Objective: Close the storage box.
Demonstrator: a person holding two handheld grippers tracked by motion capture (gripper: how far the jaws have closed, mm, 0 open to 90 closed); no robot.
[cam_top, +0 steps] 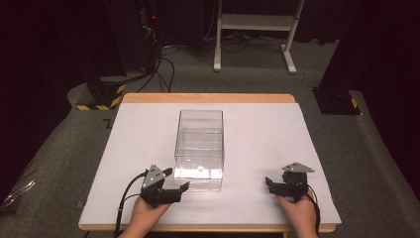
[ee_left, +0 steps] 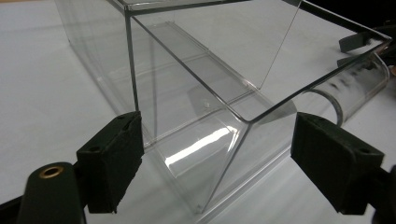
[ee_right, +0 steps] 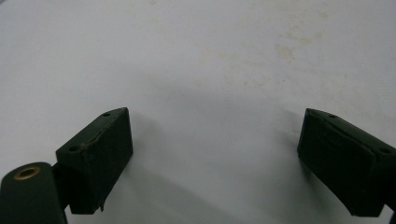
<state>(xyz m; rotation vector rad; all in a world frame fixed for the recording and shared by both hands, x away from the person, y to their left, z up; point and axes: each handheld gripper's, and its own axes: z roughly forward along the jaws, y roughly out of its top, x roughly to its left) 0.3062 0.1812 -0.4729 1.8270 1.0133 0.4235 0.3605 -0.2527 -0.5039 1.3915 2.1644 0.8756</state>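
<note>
Clear plastic box [cam_top: 199, 148] at centre of the high view, resting on the white table [cam_top: 267, 134]. Left gripper [cam_top: 173, 182] at lower left, jaws spread wide, just beside the box's near corner [ee_left: 224, 140]. Right gripper [cam_top: 270, 183] at lower right, jaws spread, well apart from the box, nothing held.

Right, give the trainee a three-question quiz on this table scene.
1. True or false: the left gripper is shut on the clear plastic box.
2. Which gripper is nearer the box? A) left B) right C) both equally near
3. Fill in: the right gripper points at the bare white ______.

Key:
1. False; its jaws stand open with the box's near corner between them, not touching.
2. A
3. Table top
</note>
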